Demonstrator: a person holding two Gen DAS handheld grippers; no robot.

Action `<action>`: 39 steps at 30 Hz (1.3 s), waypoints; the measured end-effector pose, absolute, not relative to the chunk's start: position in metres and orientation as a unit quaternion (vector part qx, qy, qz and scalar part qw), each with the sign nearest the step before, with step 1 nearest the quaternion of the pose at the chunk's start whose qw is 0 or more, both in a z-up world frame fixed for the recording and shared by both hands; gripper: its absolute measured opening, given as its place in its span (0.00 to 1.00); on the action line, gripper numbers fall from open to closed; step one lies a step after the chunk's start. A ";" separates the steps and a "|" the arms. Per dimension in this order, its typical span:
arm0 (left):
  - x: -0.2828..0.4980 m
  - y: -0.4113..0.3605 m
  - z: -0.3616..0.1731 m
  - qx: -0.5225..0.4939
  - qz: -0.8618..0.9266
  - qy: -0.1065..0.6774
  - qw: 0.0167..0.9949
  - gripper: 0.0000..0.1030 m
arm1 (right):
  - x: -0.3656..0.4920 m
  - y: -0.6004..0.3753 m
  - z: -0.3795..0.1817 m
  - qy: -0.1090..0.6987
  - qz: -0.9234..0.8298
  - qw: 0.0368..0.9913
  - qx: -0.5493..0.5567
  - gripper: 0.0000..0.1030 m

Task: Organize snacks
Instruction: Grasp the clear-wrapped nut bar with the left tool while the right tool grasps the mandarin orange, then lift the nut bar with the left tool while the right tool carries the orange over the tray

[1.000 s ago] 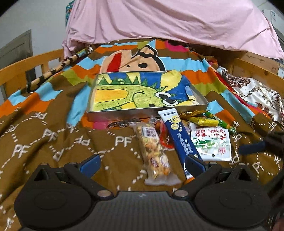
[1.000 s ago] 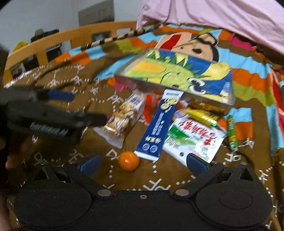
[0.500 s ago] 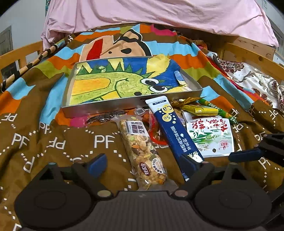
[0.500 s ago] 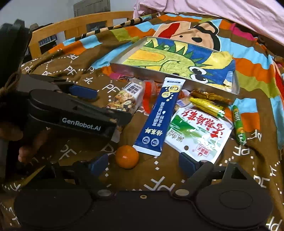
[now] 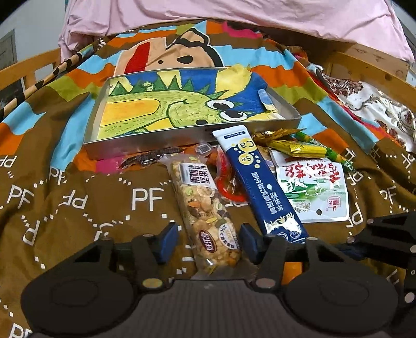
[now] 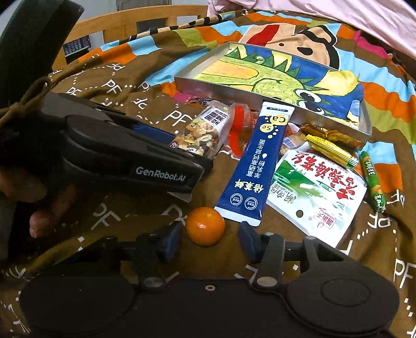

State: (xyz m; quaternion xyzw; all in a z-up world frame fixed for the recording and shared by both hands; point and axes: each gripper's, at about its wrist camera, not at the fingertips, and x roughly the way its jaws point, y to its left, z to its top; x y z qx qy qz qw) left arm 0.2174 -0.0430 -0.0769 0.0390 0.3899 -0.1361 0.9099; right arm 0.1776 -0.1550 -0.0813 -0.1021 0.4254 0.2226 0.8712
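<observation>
A clear-wrapped nut bar (image 5: 205, 208) lies on the brown quilt, its near end between the fingers of my left gripper (image 5: 208, 241). The jaws are closing, and a thin gap still shows at the left pad. A small orange (image 6: 205, 226) sits between the fingers of my right gripper (image 6: 209, 240). Those jaws are closing too, with a gap at the right pad. Behind lie a blue sachet (image 5: 260, 182), a white-and-green packet (image 5: 314, 189), a yellow packet (image 5: 296, 150), a red packet (image 5: 228, 182) and a green stick (image 6: 371, 182). A metal tray (image 5: 145, 145) with a dinosaur drawing stands beyond them.
Wooden bed rails (image 6: 135, 23) run along the far left and right. A pink duvet (image 5: 234, 13) is heaped behind the tray, and flowered cloth (image 5: 369, 101) lies at the right. A hand (image 6: 44, 215) holds the left gripper (image 6: 192, 153), close beside the right one.
Both grippers have come down and forward onto the snacks. Both pairs of jaws have narrowed from wide open, the left around the nut bar and the right around the orange.
</observation>
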 end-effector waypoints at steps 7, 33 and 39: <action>0.216 -0.048 -0.073 0.043 -0.127 0.397 0.908 0.45 | 0.178 -0.155 -0.080 0.425 0.228 0.871 -0.096 0.35; 0.240 -0.049 -0.071 -0.001 -0.081 0.437 0.896 0.45 | 0.170 -0.172 -0.057 0.363 0.190 0.908 -0.084 0.35; 0.225 -0.045 -0.065 0.009 -0.081 0.428 0.900 0.40 | 0.169 -0.171 -0.054 0.343 0.191 0.915 -0.092 0.35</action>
